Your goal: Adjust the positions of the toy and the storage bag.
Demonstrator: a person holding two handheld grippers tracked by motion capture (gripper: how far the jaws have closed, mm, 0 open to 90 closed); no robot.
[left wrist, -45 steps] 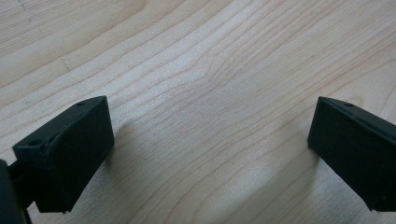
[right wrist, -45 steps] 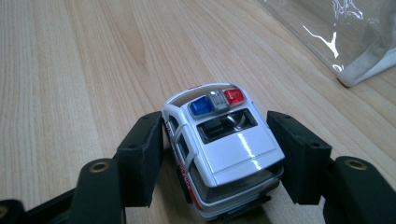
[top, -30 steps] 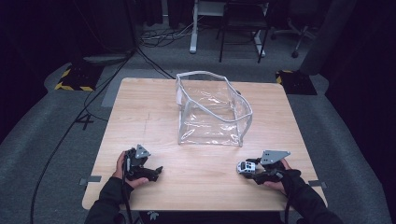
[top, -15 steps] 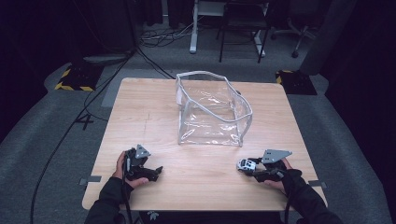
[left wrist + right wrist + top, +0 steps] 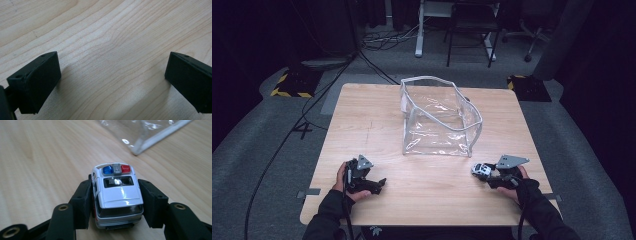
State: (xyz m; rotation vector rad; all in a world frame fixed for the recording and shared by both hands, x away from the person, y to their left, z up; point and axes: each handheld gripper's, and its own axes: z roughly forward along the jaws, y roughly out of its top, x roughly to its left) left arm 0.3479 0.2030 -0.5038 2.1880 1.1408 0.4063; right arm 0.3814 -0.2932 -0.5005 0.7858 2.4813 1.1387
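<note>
With the toy police car [image 5: 117,195] pinched by its sides in the right hand-held gripper [image 5: 116,202] at lower centre, while the left hand-held gripper [image 5: 112,82] is held open and empty, a slip from the smooth body is judged possible during lifting toward the clear pouch [image 5: 439,117].

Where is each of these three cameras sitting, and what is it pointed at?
High view: above the person's side, looking forward and down on the table and clear bag; both forearms and hands show.
Left gripper view: on the left tool, facing bare wood between its wide-apart jaws.
Right gripper view: on the right tool, its jaws clamping a toy police car.
Shared: car and bag corner appear in the high and right views.
</note>
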